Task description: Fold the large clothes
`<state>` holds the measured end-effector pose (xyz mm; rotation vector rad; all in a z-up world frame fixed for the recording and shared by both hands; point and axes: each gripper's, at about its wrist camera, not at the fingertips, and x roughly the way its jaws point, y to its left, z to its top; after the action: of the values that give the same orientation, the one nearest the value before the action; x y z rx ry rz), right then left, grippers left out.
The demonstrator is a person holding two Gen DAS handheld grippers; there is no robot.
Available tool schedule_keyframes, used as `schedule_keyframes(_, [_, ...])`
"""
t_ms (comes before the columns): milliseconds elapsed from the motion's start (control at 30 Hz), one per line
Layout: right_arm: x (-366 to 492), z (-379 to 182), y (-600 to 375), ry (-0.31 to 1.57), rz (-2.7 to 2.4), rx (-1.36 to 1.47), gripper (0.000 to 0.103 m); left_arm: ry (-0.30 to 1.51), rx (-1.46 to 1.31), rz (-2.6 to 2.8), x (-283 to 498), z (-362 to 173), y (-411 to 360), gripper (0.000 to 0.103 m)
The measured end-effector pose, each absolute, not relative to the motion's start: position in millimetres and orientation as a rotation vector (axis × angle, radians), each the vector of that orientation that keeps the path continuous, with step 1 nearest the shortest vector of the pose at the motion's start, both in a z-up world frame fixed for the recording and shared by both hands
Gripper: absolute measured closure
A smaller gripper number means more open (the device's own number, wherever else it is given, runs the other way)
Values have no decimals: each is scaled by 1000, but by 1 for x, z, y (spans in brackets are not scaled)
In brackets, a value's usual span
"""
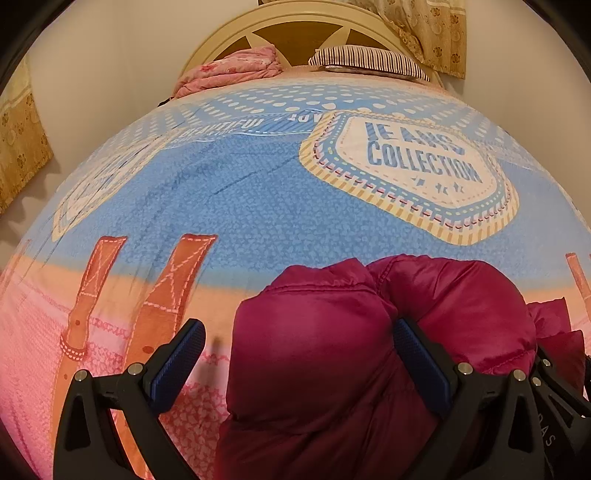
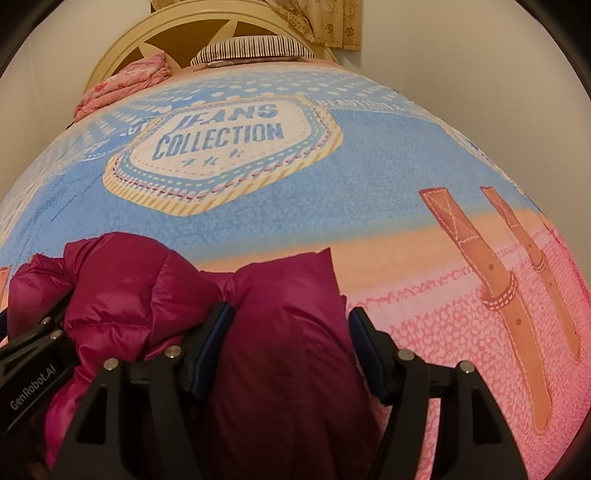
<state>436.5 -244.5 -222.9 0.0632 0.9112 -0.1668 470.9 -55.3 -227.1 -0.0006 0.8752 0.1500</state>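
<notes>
A magenta puffer jacket point(image 1: 461, 295) point(image 2: 129, 288) lies bunched up on the near part of the bed. My left gripper point(image 1: 299, 325) is open wide over its left bulge. Its left pad point(image 1: 192, 347) stands clear of the cloth and its right pad point(image 1: 417, 354) rests in a crease. My right gripper point(image 2: 290, 312) is open around the jacket's right fold, which fills the gap between the fingers and touches them loosely. Each gripper's black body shows at the edge of the other's view, the two close together with the jacket between them.
The bed wears a blue and pink printed sheet point(image 1: 240, 206) point(image 2: 388, 166) that stretches flat beyond the jacket. At the far end are a striped pillow point(image 1: 369, 61) point(image 2: 251, 50), a pink quilt point(image 1: 232, 70) point(image 2: 129, 81), a cream headboard point(image 1: 295, 26) and curtains point(image 1: 432, 33).
</notes>
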Motion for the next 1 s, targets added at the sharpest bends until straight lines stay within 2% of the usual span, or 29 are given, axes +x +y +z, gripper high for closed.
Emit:
schedule_keyframes(400, [438, -223, -245, 924, -155, 68, 33, 894, -9, 140, 471, -225, -54, 1])
schedule_keyframes(500, [438, -218, -248, 958, -119, 67, 32, 920, -18, 104, 449, -206, -50, 1])
schedule_keyframes(567, [427, -207, -250, 980, -99, 72, 28, 891, -25, 66, 425, -193, -51, 1])
schedule_keyframes(700, [381, -184, -244, 876, -70, 69, 11, 823, 28, 30, 383, -191, -55, 1])
schedule_keyframes(867, [351, -201, -241, 822, -57, 44, 11, 820, 25, 27, 375, -206, -56, 1])
schedule_keyframes(1000, [348, -216, -255, 805, -32, 132, 12, 846, -34, -1, 382, -216, -50, 1])
